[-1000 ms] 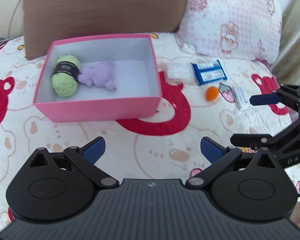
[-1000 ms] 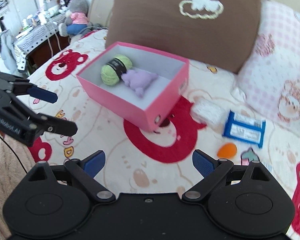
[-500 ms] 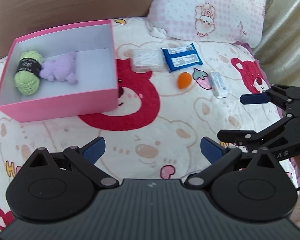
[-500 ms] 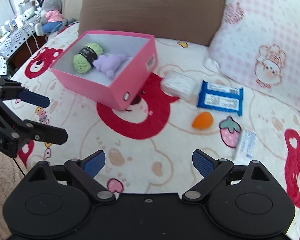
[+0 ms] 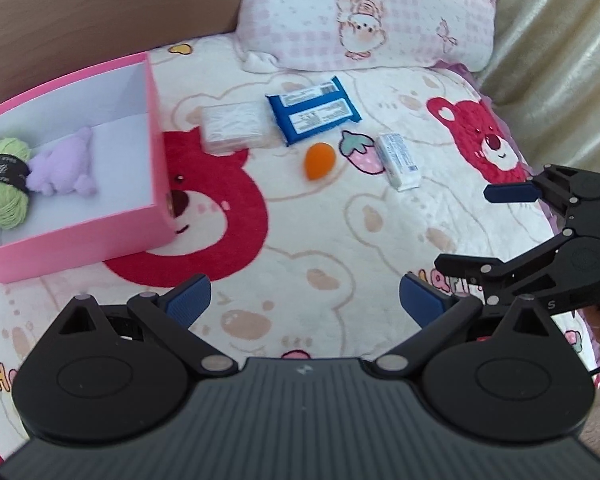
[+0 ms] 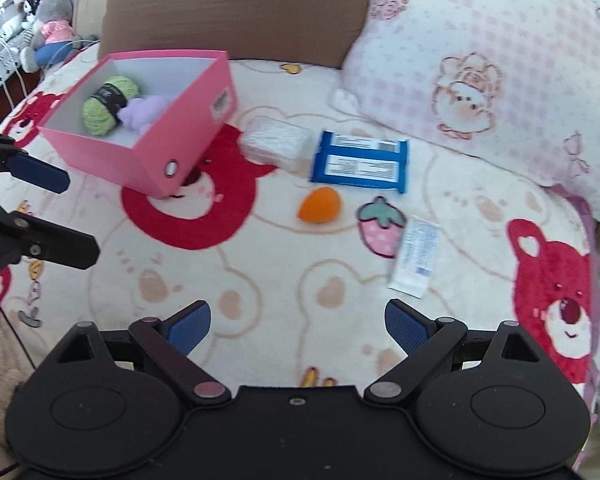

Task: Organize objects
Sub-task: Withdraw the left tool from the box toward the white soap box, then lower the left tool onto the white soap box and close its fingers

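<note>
A pink box (image 5: 80,236) (image 6: 140,160) on the bed holds a green yarn ball (image 5: 6,182) (image 6: 108,104) and a purple plush toy (image 5: 64,164) (image 6: 146,112). Right of the box lie a clear tissue pack (image 5: 234,126) (image 6: 278,142), a blue wrapper pack (image 5: 314,110) (image 6: 360,162), an orange egg-shaped sponge (image 5: 319,160) (image 6: 319,204) and a small white tube (image 5: 398,160) (image 6: 416,258). My left gripper (image 5: 304,300) (image 6: 64,216) hovers open above the blanket. My right gripper (image 6: 298,326) (image 5: 464,228) is open too, short of the sponge and tube.
A brown cushion (image 6: 240,4) and a pink checked pillow (image 6: 480,80) stand behind the objects. A bear-print blanket (image 6: 280,280) covers the bed. Plush toys (image 6: 48,28) sit off the bed's far left edge, and a beige curtain (image 5: 560,60) hangs at the right.
Both views have swung rightward and closer: the pink box has slid left and the loose items now sit near the centre. Both grippers stay open and empty.
</note>
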Tool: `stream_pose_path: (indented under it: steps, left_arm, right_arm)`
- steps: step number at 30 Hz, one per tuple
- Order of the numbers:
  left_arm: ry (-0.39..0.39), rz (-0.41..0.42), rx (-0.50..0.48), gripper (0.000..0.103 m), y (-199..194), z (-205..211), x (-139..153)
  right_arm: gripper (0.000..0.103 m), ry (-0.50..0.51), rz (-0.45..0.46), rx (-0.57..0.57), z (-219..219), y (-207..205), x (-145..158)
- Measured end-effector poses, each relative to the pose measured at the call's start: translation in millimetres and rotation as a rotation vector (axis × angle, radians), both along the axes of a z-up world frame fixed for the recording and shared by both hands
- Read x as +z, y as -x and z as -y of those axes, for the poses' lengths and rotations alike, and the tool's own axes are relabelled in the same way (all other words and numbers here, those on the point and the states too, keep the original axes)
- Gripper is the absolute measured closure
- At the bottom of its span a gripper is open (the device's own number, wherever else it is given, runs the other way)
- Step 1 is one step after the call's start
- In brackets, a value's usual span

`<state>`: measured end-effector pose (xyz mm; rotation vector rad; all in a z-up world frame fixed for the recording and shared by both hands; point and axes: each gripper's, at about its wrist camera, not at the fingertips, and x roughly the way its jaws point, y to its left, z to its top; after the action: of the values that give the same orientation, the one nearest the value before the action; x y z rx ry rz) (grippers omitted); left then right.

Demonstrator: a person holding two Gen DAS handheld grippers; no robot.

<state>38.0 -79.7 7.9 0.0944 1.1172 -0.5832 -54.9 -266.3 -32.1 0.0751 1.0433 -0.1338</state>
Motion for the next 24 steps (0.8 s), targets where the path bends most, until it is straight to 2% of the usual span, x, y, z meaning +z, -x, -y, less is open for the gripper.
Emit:
stream_pose_path:
  steps: [7, 12, 18, 21, 24]
  left_arm:
    - [-0.006, -0.003, -0.026, 0.001, -1.4, 23.3, -3.3]
    - [0.011, -0.014, -0.054, 0.001, -3.9, 39.4, -3.5]
    - [0.027, -0.033, -0.072, 0.001, -13.3, 60.1, -9.0]
    - [0.016, -0.016, -0.085, 0.003, -18.0, 71.2, -13.7]
    - [0.017, -0.022, -0.086, 0.004, -25.0, 80.1, -20.3]
  right_arm:
    - [0.007, -0.004, 0.027, -0.035, 15.0, 9.3, -5.9]
    - [0.007, 0.087, 0.061, -0.029, 16.4, 9.3, -11.7]
    - [0.007, 0.148, 0.112, -0.010, 19.2, 10.7, -17.7]
    - [0.007, 0.206, 0.144, -0.006, 19.4, 11.7, -21.7]
    - [0.007, 0.165, 0.145, -0.017, 29.2, 8.3, -28.3]
